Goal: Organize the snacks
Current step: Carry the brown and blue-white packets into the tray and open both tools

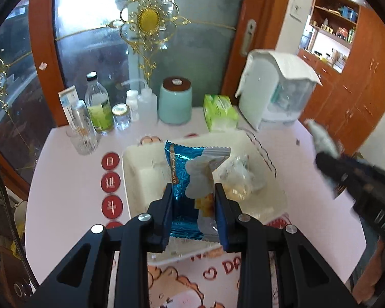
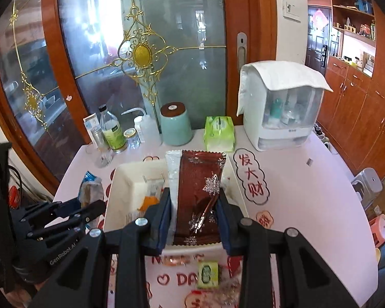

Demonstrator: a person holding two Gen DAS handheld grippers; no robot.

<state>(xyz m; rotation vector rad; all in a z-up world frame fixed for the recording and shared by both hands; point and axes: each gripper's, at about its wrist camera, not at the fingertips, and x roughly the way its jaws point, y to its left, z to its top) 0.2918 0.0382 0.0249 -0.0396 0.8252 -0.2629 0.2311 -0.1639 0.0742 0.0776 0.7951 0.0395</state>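
Observation:
My left gripper (image 1: 193,192) is shut on a blue foil snack packet (image 1: 184,179), held upright above the white bin (image 1: 131,164). A clear-wrapped snack (image 1: 240,179) lies in that bin. My right gripper (image 2: 194,197) is shut on a dark red snack packet with snowflakes (image 2: 200,179), held over the white bin (image 2: 120,177). In the right wrist view the left gripper (image 2: 89,205) shows at the left with its blue packet (image 2: 91,186). In the left wrist view the right gripper's body (image 1: 356,177) is blurred at the right. A small green wrapped snack (image 2: 208,273) lies on the table below.
Along the back of the pink table (image 2: 308,205) stand bottles (image 1: 98,105), a mint green canister (image 1: 175,101), a green tissue pack (image 2: 219,133) and a white covered appliance (image 2: 282,107). A glass door (image 2: 146,51) is behind. Wooden cabinets (image 2: 359,118) are at the right.

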